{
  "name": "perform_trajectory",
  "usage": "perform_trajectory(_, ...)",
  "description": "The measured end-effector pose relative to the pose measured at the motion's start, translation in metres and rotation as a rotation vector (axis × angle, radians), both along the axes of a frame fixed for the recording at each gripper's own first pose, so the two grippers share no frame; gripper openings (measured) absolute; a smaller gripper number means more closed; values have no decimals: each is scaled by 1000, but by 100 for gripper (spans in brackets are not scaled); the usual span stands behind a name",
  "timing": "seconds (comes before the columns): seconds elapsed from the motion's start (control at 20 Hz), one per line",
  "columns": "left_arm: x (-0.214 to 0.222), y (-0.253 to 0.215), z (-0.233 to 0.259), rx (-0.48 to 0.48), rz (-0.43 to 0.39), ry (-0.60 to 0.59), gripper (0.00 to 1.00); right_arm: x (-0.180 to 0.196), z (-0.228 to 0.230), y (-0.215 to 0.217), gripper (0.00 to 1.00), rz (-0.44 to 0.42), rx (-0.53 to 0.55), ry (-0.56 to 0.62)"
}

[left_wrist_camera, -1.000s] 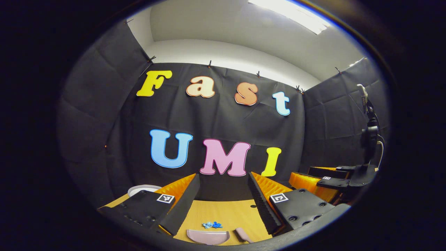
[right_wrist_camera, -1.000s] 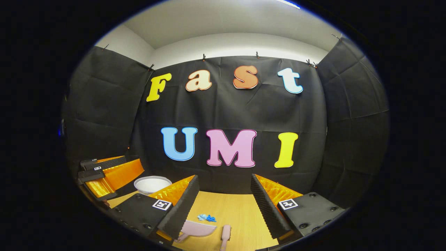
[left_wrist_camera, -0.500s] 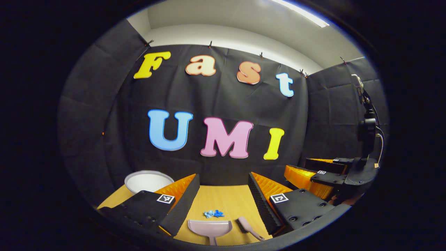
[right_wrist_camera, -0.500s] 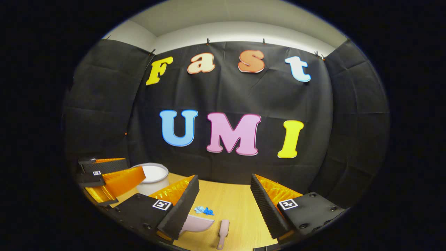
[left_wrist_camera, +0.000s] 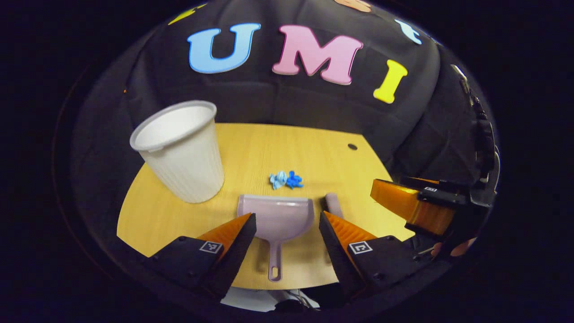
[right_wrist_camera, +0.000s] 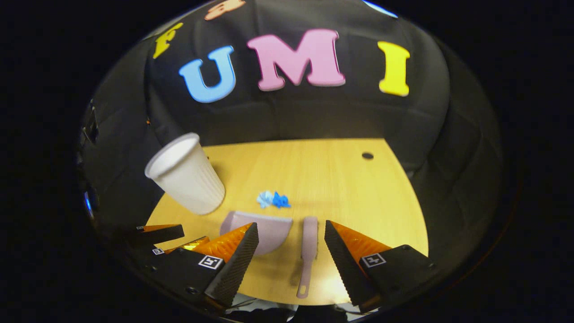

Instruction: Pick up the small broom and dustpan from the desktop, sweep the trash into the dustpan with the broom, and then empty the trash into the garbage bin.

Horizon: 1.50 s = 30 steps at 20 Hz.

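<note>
I hold both tools wide above the desk [left_wrist_camera: 188, 215]: left tool [left_wrist_camera: 287, 224] over the dustpan [left_wrist_camera: 276, 217], right tool [right_wrist_camera: 291, 233] over the broom [right_wrist_camera: 308, 246], trash [right_wrist_camera: 273, 199] beyond.

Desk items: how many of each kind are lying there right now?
Dustpan: 1
Small broom: 1
White ribbed bin: 1
Blue trash scraps: 2
Total: 5

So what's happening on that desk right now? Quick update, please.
Both hand-held grippers open, left above pale pink plastic dustpan, right above matching small broom. Crumpled blue trash unswept. Ribbed white bin nearby.
</note>
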<state>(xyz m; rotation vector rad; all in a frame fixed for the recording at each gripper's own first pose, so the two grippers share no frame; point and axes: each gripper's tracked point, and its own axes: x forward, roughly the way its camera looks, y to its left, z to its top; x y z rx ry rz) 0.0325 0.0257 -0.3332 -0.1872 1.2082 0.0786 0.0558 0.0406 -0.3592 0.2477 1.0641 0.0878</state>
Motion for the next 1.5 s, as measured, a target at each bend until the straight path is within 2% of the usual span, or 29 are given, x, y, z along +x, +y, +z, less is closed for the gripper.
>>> perform_trajectory(0.1,-6,0,-26,-24,10,175,85,-7,-36,3,95,6,22,197)
perform_trajectory(0.15,-9,2,-28,-14,16,252,85,-12,-45,-2,83,9,12,275)
perform_trajectory(0.2,-3,0,-30,-21,17,345,82,-19,-57,-1,93,7,19,347)
perform_trajectory(0.25,6,0,-26,-15,27,400,85,-26,-68,-4,82,9,12,434)
perform_trajectory(0.3,11,0,-20,-17,35,461,85,-34,-75,-5,92,18,4,513)
perform_trajectory(0.35,18,0,-16,-17,42,496,85,-33,-79,-7,93,31,-11,557)
perform_trajectory(0.4,17,-3,-15,-34,42,525,85,-35,-83,-5,82,46,-26,589)
perform_trajectory(0.45,18,-3,-16,-40,52,544,85,-35,-77,-6,82,60,-39,614)
perform_trajectory(0.5,19,-2,-18,-61,46,587,85,-40,-85,-8,94,69,-50,630)
perform_trajectory(0.55,19,-1,-21,-59,55,606,85,-41,-87,-6,82,74,-52,645)
perform_trajectory(0.6,22,-2,-26,-65,58,618,85,-40,-94,-4,82,82,-62,655)
perform_trajectory(0.65,26,-1,-26,-64,55,628,85,-41,-100,-4,91,89,-75,669)
perform_trajectory(0.7,28,1,-28,-60,49,627,85,-46,-101,-4,82,98,-77,695)
perform_trajectory(0.75,33,3,-34,-42,44,626,88,-48,-104,-5,83,107,-85,715)
perform_trajectory(0.8,39,4,-39,-34,39,622,85,-47,-106,-7,72,106,-98,714)
perform_trajectory(0.95,42,4,-45,-1,21,650,87,-43,-108,-6,70,91,-102,725)
perform_trajectory(1.0,44,3,-45,3,6,652,80,-44,-107,-5,70,88,-103,736)
perform_trajectory(1.05,46,0,-43,2,-2,657,78,-44,-110,-11,76,99,-130,733)
perform_trajectory(1.1,46,-3,-45,-1,-2,664,72,-45,-111,-12,66,101,-134,737)
perform_trajectory(1.2,47,-9,-43,-8,23,670,45,-46,-109,-15,44,88,-131,752)
perform_trajectory(1.25,46,-11,-44,-9,26,676,39,-44,-107,-13,36,83,-123,753)
perform_trajectory(1.3,44,-11,-46,-8,12,686,32,-42,-107,-15,33,97,-126,750)
perform_trajectory(1.5,45,-11,-43,2,-11,707,30,-45,-108,-16,29,103,-127,747)
